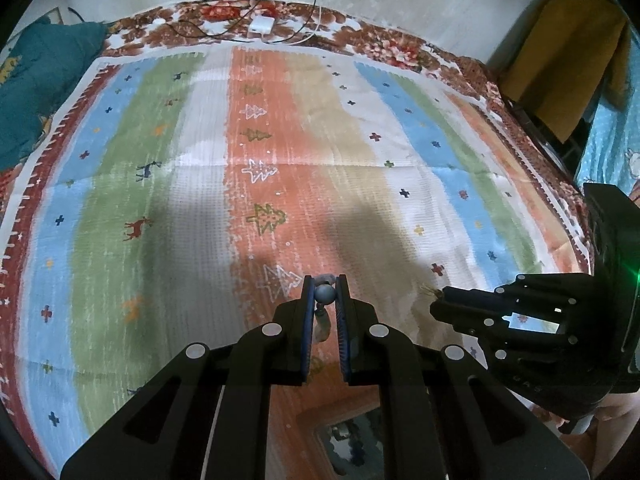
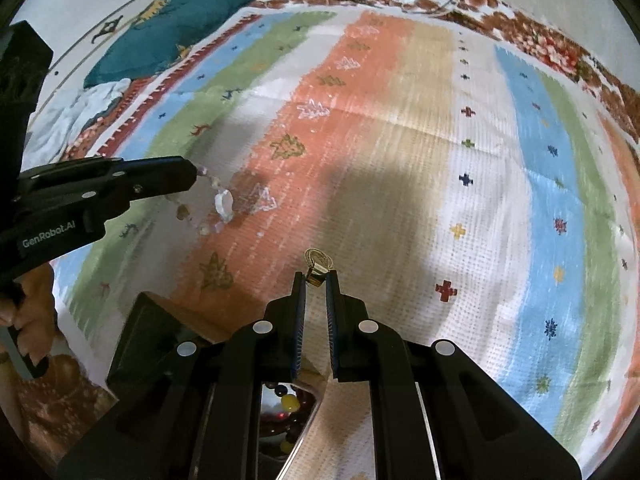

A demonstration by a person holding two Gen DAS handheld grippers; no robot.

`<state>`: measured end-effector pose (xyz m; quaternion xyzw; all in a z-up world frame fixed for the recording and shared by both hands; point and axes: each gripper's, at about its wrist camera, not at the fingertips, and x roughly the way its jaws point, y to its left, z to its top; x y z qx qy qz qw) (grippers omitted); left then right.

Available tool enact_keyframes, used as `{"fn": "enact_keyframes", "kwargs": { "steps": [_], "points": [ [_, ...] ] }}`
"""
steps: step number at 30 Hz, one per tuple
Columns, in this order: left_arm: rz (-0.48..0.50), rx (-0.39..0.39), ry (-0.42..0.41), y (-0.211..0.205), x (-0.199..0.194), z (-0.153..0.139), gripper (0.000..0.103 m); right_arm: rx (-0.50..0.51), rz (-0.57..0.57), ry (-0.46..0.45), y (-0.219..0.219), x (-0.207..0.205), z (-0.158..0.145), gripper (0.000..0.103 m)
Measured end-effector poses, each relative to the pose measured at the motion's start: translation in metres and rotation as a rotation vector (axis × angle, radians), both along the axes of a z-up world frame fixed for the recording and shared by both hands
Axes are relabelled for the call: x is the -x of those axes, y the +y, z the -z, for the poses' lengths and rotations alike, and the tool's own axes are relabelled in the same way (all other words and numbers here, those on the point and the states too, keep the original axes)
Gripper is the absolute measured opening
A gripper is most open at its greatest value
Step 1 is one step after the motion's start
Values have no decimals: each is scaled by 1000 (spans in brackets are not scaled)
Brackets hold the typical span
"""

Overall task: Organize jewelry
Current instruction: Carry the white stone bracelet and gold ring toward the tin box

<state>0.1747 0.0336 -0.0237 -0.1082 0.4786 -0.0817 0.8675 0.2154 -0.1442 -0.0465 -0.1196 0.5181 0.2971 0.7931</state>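
The left gripper (image 1: pixel 325 286) was clamped on a beaded strand (image 1: pixel 324 295), 1 grey bead pinched at its fingertips and the rest dangling above the striped cloth (image 1: pixel 168 184). The right gripper (image 2: pixel 316 277) pinched a small gold ring (image 2: pixel 318 263) at its tips, the ring jutting forward.

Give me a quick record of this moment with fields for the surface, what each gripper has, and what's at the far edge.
surface: striped mat with tree and cross motifs
left gripper: shut on a beaded strand, which hangs from it in the right wrist view
right gripper: shut on a small gold piece
far edge: white adapter with dark cables
left side: teal cloth
near edge: box with beads inside, partly hidden
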Motion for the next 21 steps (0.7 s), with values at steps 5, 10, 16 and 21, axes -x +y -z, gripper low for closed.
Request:
{"fn": "enact_keyframes", "kwargs": {
  "steps": [5,10,16,21],
  "points": [
    [3,0,-20,-4,9,-8,10,-3,-8,-28,-1,8,-5,11],
    [10,5,-41,-9,19,-15,10,-35,18,-48,-9,13,-13,11],
    [14,19,-69,-10,32,-24,10,-48,36,-100,-15,26,-25,11],
    [18,31,-87,-13,44,-30,10,-66,57,-148,-22,36,-33,11]
  ]
}}
